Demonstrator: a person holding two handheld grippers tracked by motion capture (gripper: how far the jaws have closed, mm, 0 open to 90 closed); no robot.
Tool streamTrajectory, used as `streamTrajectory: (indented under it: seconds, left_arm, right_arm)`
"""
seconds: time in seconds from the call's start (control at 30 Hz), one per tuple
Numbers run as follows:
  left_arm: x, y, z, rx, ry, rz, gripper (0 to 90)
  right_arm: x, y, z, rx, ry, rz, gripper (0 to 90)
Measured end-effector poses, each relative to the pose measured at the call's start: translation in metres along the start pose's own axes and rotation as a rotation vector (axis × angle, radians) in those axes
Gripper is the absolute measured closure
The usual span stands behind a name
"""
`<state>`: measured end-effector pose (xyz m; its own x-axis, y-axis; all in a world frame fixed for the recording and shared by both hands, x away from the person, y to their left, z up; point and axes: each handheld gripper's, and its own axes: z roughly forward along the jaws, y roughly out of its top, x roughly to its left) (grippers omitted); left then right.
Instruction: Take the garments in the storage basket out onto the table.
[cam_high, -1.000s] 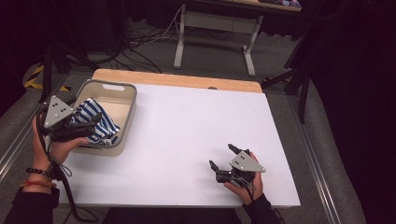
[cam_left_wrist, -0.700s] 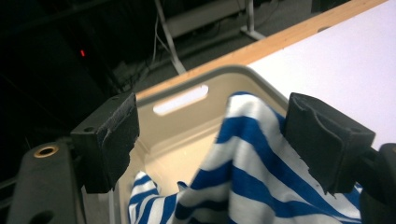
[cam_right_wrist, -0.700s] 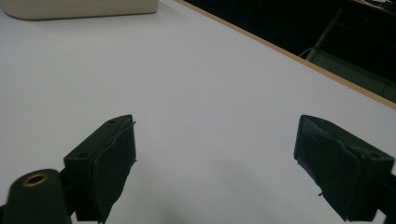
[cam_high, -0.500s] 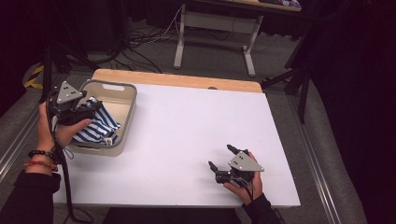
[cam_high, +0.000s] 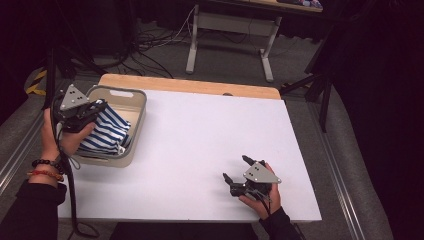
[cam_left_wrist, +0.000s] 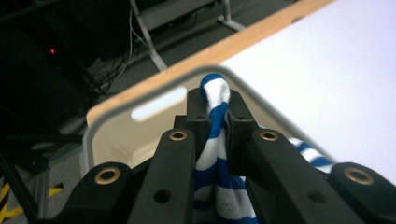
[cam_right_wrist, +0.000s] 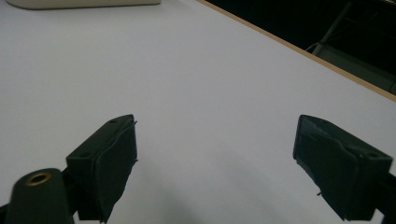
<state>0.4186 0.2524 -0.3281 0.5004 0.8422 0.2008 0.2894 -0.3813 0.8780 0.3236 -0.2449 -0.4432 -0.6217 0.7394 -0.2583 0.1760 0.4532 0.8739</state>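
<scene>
So the big white table (cam_high: 200, 150) takes up most of the high view, with the grey bin (cam_high: 135, 100) sitting at its left edge, middle-left of the frame. Inside the bin is the blue-and-white striped cloth (cam_high: 107, 132), bunched up against the near wall.

What's new: compared with a second ago, the left gripper (cam_high: 92, 112) has gone from wide open over the bin to clamped down. Its jaws have just been closing, and the left gripper view shows a fold of the striped cloth (cam_left_wrist: 214, 126) pinched tight between the pads, a little loop poking out above the tips. The hand also sits a bit higher in the frame than before. I'd read that as the grab being done, with lifting the cloth out of the bin next (just my guess).

The right gripper (cam_high: 235, 170) rests at the lower right of the high view, same spot as before, jaws spread wide with nothing but bare table between them.

Hard to make out: how much cloth is buried in the bin, since the left hand covers part of it, and whether it's one piece or several.
</scene>
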Motion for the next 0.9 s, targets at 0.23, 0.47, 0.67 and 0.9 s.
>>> streamTrajectory:
  seconds: [0.23, 0.47, 0.67, 0.9]
  left_arm:
    - [-0.001, 0.013, -0.008, -0.105, -0.018, -0.074, 84.4]
    - [-0.006, 0.02, -0.009, -0.156, -0.029, -0.09, 84.5]
    - [-0.013, 0.03, -0.011, -0.202, -0.05, -0.087, 84.5]
    - [-0.021, 0.046, -0.016, -0.26, -0.078, -0.087, 84.5]
  right_arm:
    - [-0.003, -0.001, -0.002, -0.001, -0.012, 0.007, 14.4]
    - [-0.01, 0.0, -0.007, -0.04, -0.057, 0.048, 15.2]
    - [-0.016, -0.003, -0.008, -0.034, -0.063, 0.078, 15.1]
    - [-0.015, -0.004, -0.009, -0.016, -0.058, 0.064, 15.1]
